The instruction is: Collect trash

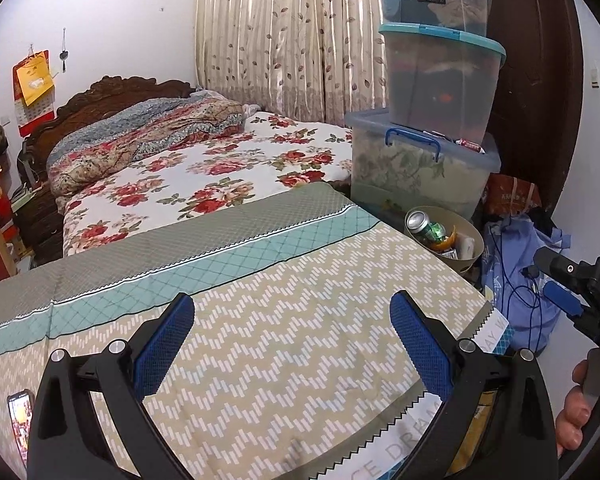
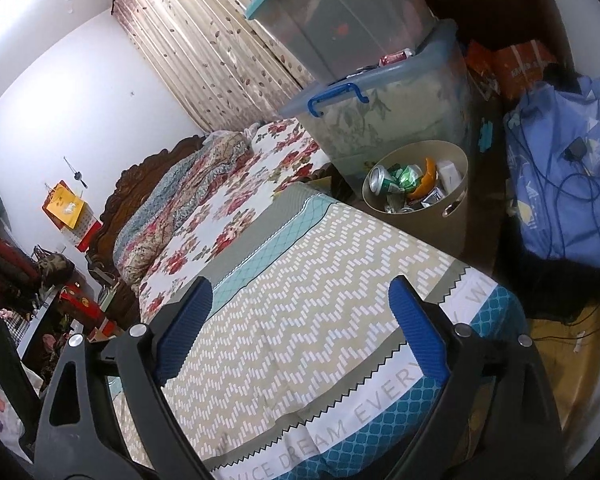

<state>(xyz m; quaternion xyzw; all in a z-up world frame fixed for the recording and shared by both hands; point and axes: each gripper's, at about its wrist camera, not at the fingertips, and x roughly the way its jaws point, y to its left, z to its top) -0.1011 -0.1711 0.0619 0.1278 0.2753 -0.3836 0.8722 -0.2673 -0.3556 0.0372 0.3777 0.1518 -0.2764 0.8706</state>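
My left tool [image 1: 292, 336] hangs with its blue-padded jaws spread wide and nothing between them, above the beige zigzag-patterned cloth covering the surface [image 1: 284, 320], and my right tool [image 2: 300, 316] is spread just as wide and empty over the same cloth. Beyond the surface's far right corner stands the round beige trash bin [image 2: 456, 200], holding a crushed green drink can [image 2: 392, 180], an orange peel [image 2: 428, 178] and white scraps, just beside the stacked clear plastic storage boxes [image 1: 424, 164]
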